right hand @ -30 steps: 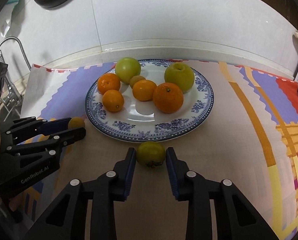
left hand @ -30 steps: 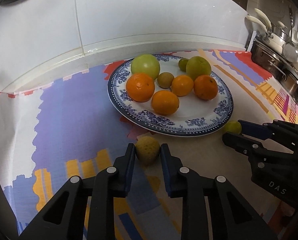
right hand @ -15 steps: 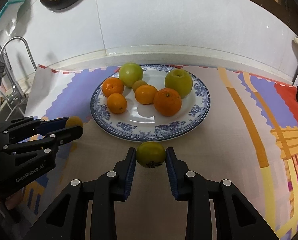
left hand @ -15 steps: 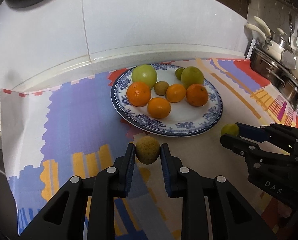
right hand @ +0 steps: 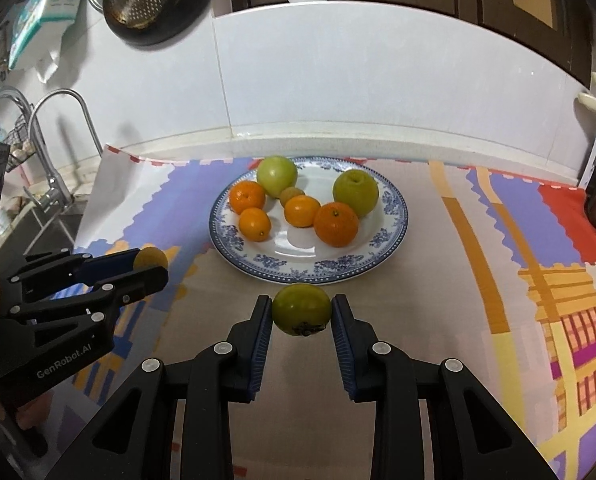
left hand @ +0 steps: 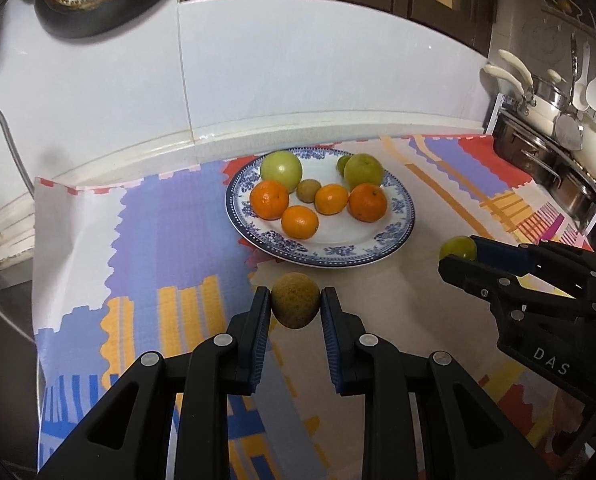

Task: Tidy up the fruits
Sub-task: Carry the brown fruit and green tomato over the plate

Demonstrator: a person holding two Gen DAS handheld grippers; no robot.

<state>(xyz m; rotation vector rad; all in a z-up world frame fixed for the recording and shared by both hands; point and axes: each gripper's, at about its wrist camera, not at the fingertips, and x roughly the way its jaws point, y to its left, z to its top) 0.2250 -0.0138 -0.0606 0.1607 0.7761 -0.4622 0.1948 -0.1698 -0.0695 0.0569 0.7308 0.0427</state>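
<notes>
Nearest in the left wrist view, the left gripper (left hand: pixel 295 309) is closed on a brownish-yellow round fruit (left hand: pixel 296 305), held clear above the patterned cloth (left hand: pixel 170 240) near the bench's front edge. In the right wrist view, the right gripper (right hand: pixel 301 316) is clamped on a green persimmon-like fruit (right hand: pixel 301 309), just short of the plate's near rim.

Further back, toward the bench's rear edge, a blue-patterned plate (right hand: pixel 394 236) is seen already loaded with four oranges, two green apples and a small brown fruit. The task is judged nearly done: only the two held fruits appear left to be set down, and open space is visible at the plate's front.

A small green fruit (left hand: pixel 343 164) behind one apple is shown only by the left view; a sink tap (right hand: pixel 54 136) beyond the bench's left end is shown fully only by the right.
</notes>
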